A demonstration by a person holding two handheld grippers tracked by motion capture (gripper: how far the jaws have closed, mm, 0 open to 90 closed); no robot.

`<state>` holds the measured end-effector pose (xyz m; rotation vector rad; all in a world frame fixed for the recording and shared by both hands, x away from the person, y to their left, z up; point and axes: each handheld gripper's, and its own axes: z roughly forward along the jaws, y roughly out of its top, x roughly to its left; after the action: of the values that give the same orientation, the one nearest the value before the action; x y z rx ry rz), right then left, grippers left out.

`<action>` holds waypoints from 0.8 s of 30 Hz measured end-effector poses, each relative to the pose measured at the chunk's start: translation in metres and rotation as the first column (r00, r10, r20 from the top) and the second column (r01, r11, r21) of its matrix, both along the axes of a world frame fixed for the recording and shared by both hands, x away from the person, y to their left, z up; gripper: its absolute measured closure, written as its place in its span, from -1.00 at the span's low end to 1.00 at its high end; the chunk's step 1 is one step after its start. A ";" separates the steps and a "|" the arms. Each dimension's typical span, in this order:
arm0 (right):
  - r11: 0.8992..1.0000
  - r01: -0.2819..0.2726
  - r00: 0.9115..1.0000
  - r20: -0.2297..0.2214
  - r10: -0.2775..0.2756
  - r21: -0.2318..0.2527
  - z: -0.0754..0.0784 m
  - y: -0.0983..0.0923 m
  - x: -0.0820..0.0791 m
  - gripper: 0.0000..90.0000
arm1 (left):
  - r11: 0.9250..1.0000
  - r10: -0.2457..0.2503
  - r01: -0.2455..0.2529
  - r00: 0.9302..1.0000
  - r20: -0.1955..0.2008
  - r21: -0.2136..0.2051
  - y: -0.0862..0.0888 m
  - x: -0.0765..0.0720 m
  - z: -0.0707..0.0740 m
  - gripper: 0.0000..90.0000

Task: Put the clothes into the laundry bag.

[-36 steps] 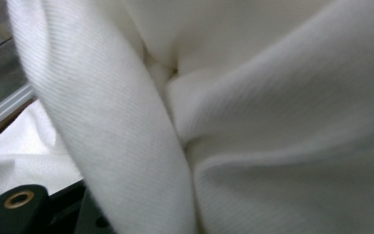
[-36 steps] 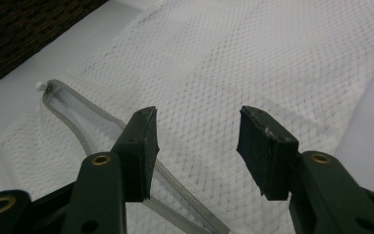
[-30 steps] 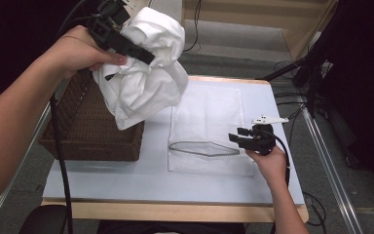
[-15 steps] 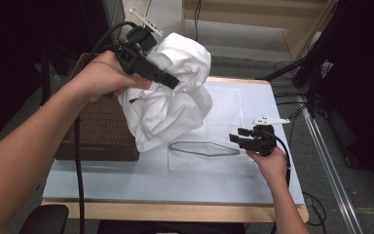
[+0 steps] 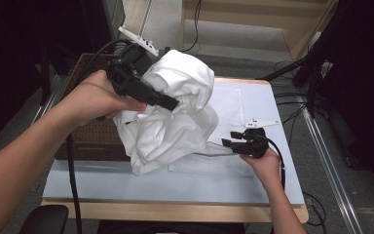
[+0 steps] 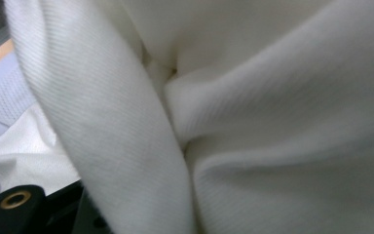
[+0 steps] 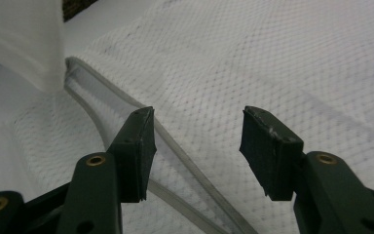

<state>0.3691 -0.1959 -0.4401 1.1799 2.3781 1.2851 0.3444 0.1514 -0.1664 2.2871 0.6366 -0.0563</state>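
A: High view: the left gripper (image 5: 171, 104) is clamping a bunched white garment (image 5: 175, 117) and carrying it above the mesh laundry bag (image 5: 226, 105), beside the wicker basket (image 5: 85, 139)

B: The right gripper (image 5: 230, 141) is standing apart; its jaws have just been opening astride the bag's zipper edge (image 7: 175, 141), nothing pinched. Next it's needing that mouth lifted; the near table edge (image 5: 175, 207) is leaving room

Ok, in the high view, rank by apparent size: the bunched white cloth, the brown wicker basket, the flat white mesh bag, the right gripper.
1. Bunched white cloth, though it is held up nearer the camera.
2/3. Brown wicker basket and flat white mesh bag: both partly hidden, unsure.
4. Right gripper, smallest.
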 end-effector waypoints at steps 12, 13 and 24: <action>0.993 -0.050 0.998 -0.053 0.045 -0.103 -0.023 0.033 0.005 0.18 | 1.000 -0.007 0.006 0.999 -0.032 -0.009 0.006 -0.033 -0.021 0.08; 0.991 -0.053 0.997 -0.055 0.046 -0.121 -0.026 0.036 0.008 0.29 | 1.000 -0.007 0.007 0.999 -0.037 -0.014 0.006 -0.034 -0.024 0.08; 0.987 0.002 0.999 -0.036 -0.008 -0.163 -0.015 0.053 0.014 0.97 | 1.000 -0.022 0.022 0.997 -0.079 -0.007 -0.008 -0.047 -0.065 0.07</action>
<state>0.3829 -0.1430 -0.4547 1.1700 2.4502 1.0530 0.2972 0.1437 -0.2312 2.2953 0.6508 -0.1599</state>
